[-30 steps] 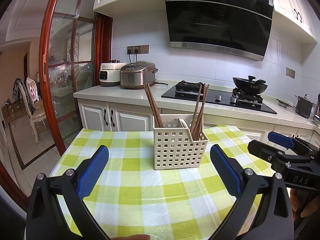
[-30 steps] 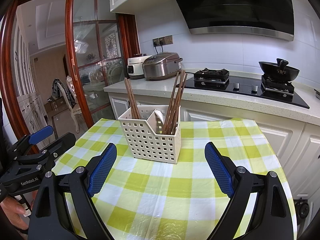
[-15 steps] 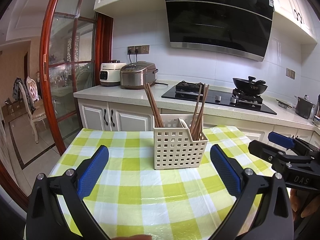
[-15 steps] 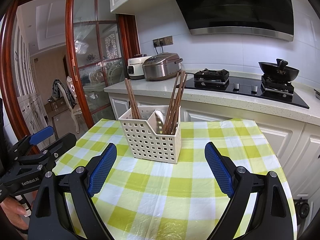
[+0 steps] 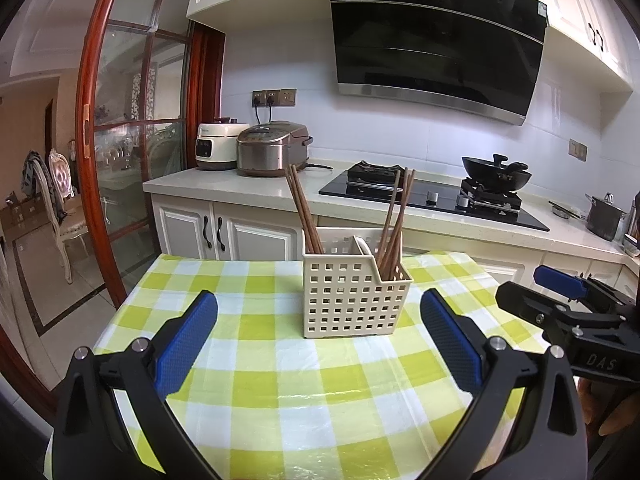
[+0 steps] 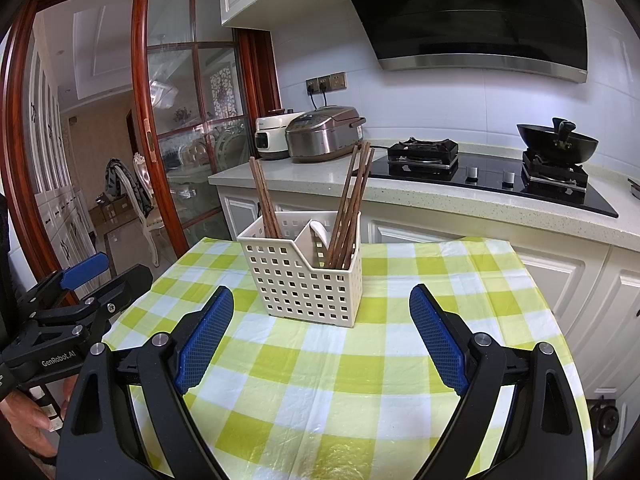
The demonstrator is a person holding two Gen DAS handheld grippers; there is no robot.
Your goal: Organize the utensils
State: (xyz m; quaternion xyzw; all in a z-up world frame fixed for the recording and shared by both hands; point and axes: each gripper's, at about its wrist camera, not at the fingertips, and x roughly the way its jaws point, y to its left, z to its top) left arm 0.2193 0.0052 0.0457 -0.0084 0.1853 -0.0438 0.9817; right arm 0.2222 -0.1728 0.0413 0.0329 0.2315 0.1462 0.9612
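Both tongs share one build: matte black plastic arms with triangular cut-outs, silver round screw heads at the joints, and blue pads with a fine grid texture on the inner faces. The left tongs [image 5: 319, 338] carry white "GenRobot.AI" lettering on the side of the body, readable in the right wrist view. The right tongs [image 6: 321, 334] show "DAS" in pale letters. Bare skin of a hand [image 6: 30, 420] shows at the near left edge.

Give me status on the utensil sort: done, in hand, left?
Done: chopsticks stand in the left compartment of the white basket, more chopsticks in the right one beside a white spoon. In hand: nothing; left gripper and right gripper open. Left: no loose utensils visible on the tablecloth.
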